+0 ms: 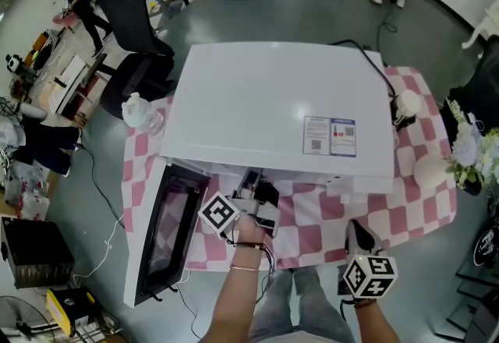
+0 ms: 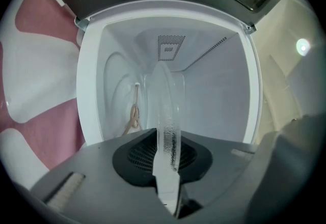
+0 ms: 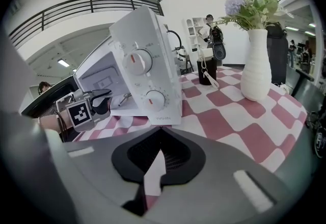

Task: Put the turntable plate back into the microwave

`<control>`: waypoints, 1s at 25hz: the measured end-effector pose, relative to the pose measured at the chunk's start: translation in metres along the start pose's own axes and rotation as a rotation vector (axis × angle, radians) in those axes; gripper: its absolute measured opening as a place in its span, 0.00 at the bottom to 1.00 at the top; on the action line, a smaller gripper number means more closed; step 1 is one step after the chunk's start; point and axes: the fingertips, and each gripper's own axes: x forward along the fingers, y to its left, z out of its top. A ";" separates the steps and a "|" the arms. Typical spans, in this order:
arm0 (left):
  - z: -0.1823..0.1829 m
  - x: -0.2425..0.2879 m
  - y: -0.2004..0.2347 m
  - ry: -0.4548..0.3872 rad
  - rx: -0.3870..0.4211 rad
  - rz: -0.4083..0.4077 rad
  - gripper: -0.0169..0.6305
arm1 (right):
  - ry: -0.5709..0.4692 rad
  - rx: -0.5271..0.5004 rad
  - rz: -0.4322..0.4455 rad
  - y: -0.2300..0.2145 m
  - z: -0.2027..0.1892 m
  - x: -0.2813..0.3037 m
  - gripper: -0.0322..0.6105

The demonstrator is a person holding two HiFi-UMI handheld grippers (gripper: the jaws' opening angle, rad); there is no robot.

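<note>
The white microwave (image 1: 273, 107) stands on a pink checked tablecloth (image 1: 390, 209), its door (image 1: 160, 232) swung open to the left. My left gripper (image 1: 251, 182) reaches into the door opening. In the left gripper view it (image 2: 168, 167) is shut on the rim of the clear glass turntable plate (image 2: 165, 106). The plate shows edge-on and reaches into the white cavity (image 2: 214, 90). A beige drive piece (image 2: 134, 116) sits on the cavity floor beside the plate. My right gripper (image 1: 357, 234) hangs over the table's front edge, shut (image 3: 155, 167) on nothing.
The control panel with two dials (image 3: 145, 83) faces my right gripper. A white vase (image 3: 257, 65) with flowers and a black cup (image 3: 206, 73) stand on the right part of the table. A clear plastic item (image 1: 140, 111) lies at the table's left corner, and a black office chair (image 1: 132, 30) stands behind it.
</note>
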 end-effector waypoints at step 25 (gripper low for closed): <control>0.005 0.018 0.009 -0.010 -0.033 0.035 0.09 | -0.008 0.031 -0.007 0.001 0.004 0.000 0.06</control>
